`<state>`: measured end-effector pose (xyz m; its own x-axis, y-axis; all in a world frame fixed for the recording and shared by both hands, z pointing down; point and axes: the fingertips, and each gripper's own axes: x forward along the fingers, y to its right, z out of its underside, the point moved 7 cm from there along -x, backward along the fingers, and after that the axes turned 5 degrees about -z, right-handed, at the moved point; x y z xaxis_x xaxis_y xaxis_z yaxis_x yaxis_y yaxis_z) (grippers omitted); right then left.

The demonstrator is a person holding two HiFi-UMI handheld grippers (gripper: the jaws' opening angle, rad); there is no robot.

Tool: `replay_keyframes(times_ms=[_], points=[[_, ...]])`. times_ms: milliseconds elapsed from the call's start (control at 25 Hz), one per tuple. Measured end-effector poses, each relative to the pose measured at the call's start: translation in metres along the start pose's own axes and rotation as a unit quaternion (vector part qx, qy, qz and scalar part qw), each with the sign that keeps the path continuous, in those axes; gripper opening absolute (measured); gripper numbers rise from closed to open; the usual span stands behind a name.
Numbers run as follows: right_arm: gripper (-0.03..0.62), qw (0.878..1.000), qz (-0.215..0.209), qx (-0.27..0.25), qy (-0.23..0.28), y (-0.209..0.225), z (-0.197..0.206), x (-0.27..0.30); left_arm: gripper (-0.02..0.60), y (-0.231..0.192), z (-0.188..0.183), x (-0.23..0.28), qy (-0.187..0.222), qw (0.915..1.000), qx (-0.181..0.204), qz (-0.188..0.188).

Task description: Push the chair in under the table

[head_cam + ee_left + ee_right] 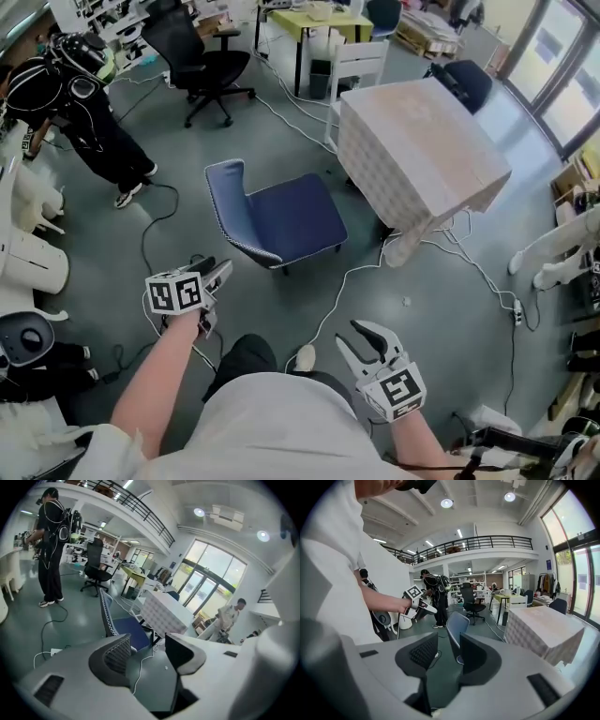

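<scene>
A blue chair [286, 220] stands on the grey floor, its seat facing a table [417, 150] draped in a white checked cloth; a gap lies between them. My left gripper [221, 273] hovers open just short of the chair's backrest, nothing between its jaws. My right gripper [362, 336] is open and empty too, over the floor to the right of the chair. The left gripper view looks past open jaws [147, 651] at the chair [123, 626] and table [166, 613]. In the right gripper view the jaws [449, 656] frame the chair [457, 624], with the table [543, 625] at right.
White cables [349, 279] cross the floor between the chair and me, ending at a power strip [517, 314]. A person in black [84, 103] stands at far left. A black office chair [202, 61] and a white chair [356, 61] stand beyond.
</scene>
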<state>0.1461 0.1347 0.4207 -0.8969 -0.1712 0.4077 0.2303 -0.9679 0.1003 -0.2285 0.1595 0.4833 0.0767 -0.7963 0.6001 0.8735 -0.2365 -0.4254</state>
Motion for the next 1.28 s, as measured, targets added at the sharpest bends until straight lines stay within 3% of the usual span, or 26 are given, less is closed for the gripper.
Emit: replay_keyframes(times_ms=[240, 560, 640, 760, 840, 1000, 1280], points=[[0.143, 0.999, 0.023, 0.026, 0.010, 0.051, 0.000, 0.001, 0.256, -0.060, -0.040, 0.085, -0.033, 0.9926, -0.055, -0.104], [0.142, 0.996, 0.066, 0.055, -0.012, 0.128, -0.022, 0.030, 0.278, -0.150, -0.074, 0.184, -0.101, 0.9684, -0.100, -0.205], [0.143, 0.995, 0.072, 0.058, -0.019, 0.148, -0.031, 0.041, 0.278, -0.164, -0.072, 0.204, -0.123, 0.9640, -0.118, -0.204], [0.141, 0.993, 0.085, 0.076, -0.023, 0.176, -0.041, 0.059, 0.269, -0.173, -0.069, 0.231, -0.152, 0.9634, -0.139, -0.172], [0.141, 0.992, 0.091, 0.086, -0.024, 0.189, -0.046, 0.072, 0.173, -0.174, -0.068, 0.238, -0.159, 0.9623, -0.144, -0.167], [0.141, 0.990, 0.104, 0.094, -0.022, 0.208, -0.052, 0.091, 0.092, -0.170, -0.068, 0.242, -0.155, 0.9601, -0.145, -0.183], [0.141, 0.989, 0.105, 0.095, -0.033, 0.233, -0.057, 0.096, 0.063, -0.157, -0.078, 0.263, -0.123, 0.9521, -0.214, -0.180]])
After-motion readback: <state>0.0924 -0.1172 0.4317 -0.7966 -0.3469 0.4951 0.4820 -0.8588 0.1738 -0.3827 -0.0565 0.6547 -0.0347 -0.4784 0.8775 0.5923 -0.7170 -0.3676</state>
